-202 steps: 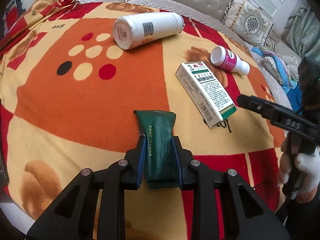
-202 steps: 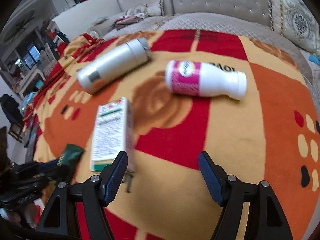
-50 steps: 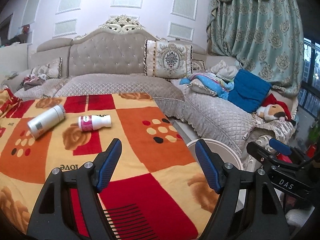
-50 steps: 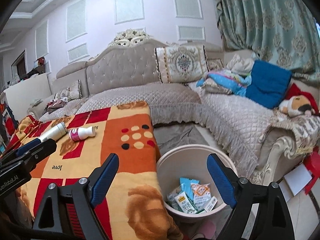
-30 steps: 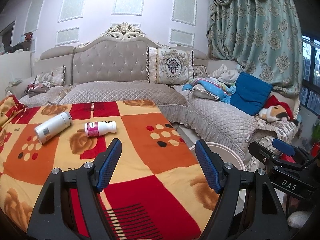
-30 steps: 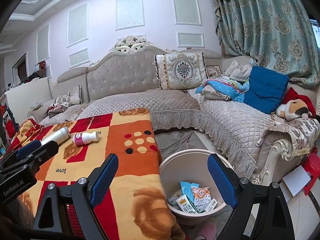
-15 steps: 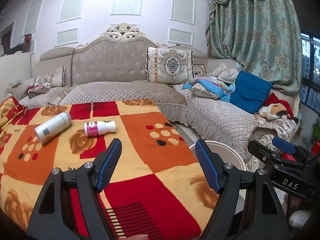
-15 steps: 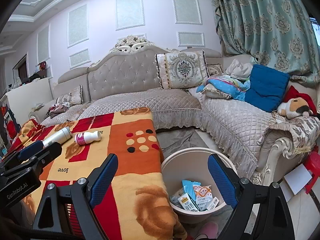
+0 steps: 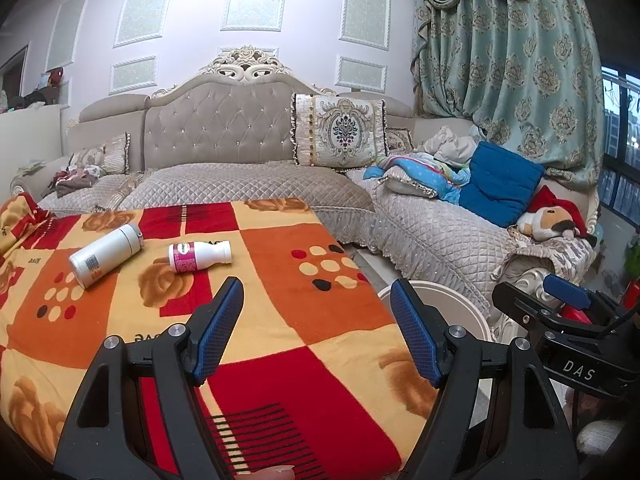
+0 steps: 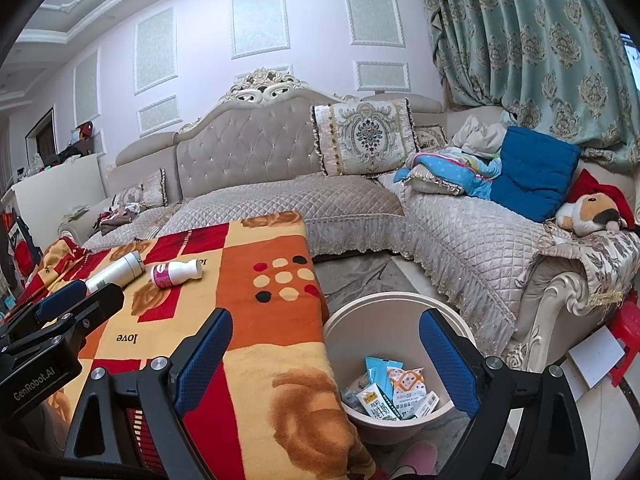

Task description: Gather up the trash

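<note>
Grippers first: the right gripper has its blue pads spread wide and its jaws are opening a bit more right now, with nothing pinched between them. It hangs over the near rim of the beige trash bin, which sits on the floor just right of the blanket edge. Down in the bin there's a small heap of wrappers and cartons, a light blue packet on top, a milk-type carton beside it.

The left gripper is spread too, empty, pads well apart, hovering above the near right corner of the orange and red blanket. From that view you only catch a slice of the bin rim past the right finger.

Trash not collected yet: a white bottle with a pink label lies on its side toward the far left of the blanket, and just left of it, a bit farther back, a bigger white cylinder bottle also lies on its side. They're near each other but not touching, and both are well apart from either gripper.

Further out, a grey quilted sofa wraps around the far and right sides, with a patterned cushion, a blue pillow and a stuffed toy on the right end. Teal curtains hang at far right.
</note>
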A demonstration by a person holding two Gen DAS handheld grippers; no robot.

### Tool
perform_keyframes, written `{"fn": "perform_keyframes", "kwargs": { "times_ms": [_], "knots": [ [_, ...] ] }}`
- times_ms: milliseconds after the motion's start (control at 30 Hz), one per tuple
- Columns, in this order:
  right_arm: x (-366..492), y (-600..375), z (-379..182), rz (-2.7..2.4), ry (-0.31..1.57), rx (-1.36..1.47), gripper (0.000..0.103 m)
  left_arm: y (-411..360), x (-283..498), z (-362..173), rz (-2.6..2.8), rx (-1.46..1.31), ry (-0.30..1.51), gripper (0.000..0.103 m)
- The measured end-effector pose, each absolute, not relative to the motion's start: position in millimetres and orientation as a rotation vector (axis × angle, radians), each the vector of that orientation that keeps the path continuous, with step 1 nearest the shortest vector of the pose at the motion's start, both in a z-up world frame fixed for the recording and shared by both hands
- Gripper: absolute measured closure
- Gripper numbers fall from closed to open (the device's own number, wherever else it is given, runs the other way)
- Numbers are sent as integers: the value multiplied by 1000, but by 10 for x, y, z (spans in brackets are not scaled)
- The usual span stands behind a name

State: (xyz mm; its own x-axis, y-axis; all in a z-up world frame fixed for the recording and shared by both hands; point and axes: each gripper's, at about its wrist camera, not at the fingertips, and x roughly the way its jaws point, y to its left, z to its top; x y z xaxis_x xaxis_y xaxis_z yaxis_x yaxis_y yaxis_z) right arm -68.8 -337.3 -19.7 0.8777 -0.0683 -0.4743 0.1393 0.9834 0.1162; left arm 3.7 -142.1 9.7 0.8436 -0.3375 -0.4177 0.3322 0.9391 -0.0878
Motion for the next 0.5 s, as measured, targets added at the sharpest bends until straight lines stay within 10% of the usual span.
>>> {"fn": "perform_keyframes", "kwargs": {
  "times_ms": [500],
  "knots": [
    [-688,-3383,-204,-107,497,150,10,-1423,34,86,-353,-10,446,28]
  ]
}}
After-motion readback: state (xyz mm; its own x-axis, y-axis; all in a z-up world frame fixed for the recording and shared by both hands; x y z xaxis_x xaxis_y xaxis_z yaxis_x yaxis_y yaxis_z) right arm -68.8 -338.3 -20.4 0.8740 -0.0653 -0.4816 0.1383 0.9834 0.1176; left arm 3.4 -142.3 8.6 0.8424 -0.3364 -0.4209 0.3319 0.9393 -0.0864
